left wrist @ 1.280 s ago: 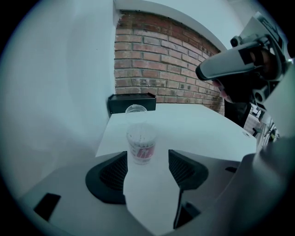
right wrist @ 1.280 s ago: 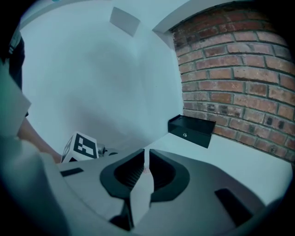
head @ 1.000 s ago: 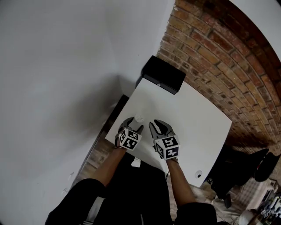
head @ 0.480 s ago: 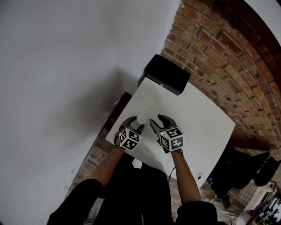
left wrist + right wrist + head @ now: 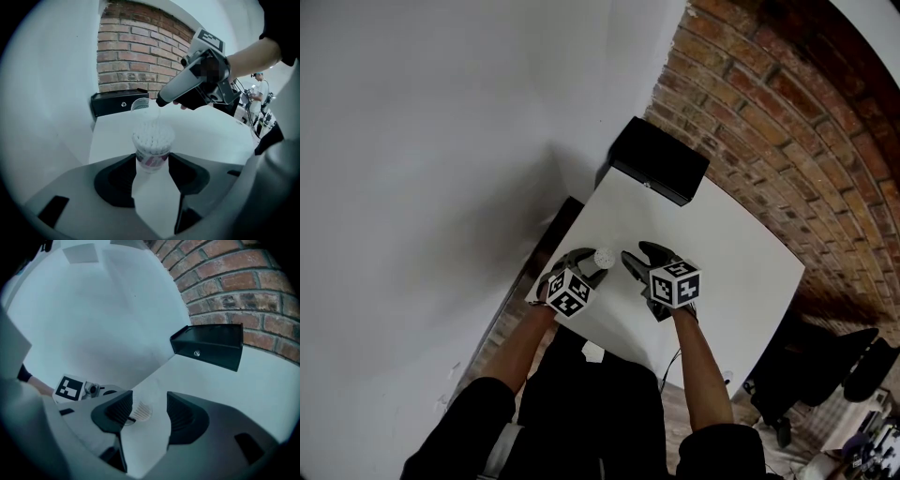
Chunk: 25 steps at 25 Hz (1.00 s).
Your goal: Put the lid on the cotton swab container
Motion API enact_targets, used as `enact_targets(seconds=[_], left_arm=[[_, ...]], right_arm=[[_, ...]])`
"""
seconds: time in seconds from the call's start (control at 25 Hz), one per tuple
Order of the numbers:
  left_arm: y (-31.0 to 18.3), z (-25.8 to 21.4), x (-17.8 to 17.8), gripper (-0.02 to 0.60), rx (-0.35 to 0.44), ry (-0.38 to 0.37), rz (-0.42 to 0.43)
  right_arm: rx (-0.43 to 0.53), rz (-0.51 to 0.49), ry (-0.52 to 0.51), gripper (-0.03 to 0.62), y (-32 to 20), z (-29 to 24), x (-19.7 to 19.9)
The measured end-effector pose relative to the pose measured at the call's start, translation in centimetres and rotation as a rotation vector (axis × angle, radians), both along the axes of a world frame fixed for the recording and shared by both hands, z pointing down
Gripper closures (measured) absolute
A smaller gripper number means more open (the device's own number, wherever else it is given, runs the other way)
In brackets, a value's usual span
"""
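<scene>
The cotton swab container [image 5: 152, 146], a small clear tub packed with white swabs, stands on the white table [image 5: 712, 246] near its left edge. My left gripper [image 5: 152, 165] is shut on its lower part, one pad on each side. A clear lid [image 5: 140, 106] shows just above and behind the swabs, under the tip of my right gripper [image 5: 160, 101]. I cannot tell whether it is seated. My right gripper [image 5: 147, 409] is opening, its pads apart from the container [image 5: 139, 411] between them. From the head view, container [image 5: 603, 256] stands between left gripper [image 5: 585, 269] and right gripper [image 5: 636, 259].
A black box [image 5: 659, 160] sits at the table's far end against the brick wall [image 5: 769, 103]. A white wall [image 5: 422, 141] runs along the left. The table's near edge lies under my forearms. Dark clutter [image 5: 825, 356] is on the floor to the right.
The right gripper's jaws have spread wide and that hand has shifted right and slightly away. The left gripper has stayed at the container and turned a little.
</scene>
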<state>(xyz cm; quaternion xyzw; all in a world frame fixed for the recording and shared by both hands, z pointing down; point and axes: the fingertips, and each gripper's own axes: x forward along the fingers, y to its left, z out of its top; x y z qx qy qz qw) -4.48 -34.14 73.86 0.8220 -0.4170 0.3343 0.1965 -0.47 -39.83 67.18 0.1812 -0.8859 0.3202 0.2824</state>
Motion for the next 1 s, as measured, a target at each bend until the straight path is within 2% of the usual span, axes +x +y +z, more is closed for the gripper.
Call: enact_targets(seconds=[0.12, 0.32, 0.68, 1.0], left_arm=[[0.0, -0.1, 0.0, 0.353, -0.002, 0.000, 0.029], [-0.2, 0.0, 0.2, 0.353, -0.002, 0.000, 0.042], [-0.5, 0.0, 0.2, 0.353, -0.004, -0.001, 0.025], [-0.6, 0.1, 0.2, 0.351, -0.001, 0.001, 0.013]], right_arm=[[-0.046, 0.020, -0.032, 0.376, -0.1, 0.2, -0.5], [-0.079, 0.020, -0.027, 0.376, -0.4, 1.1, -1.1], [-0.029, -0.041, -0.079, 0.376, 0.3, -1.3, -2.0], [-0.040, -0.105, -0.109, 0.378, 2.4, -2.7, -3.0]])
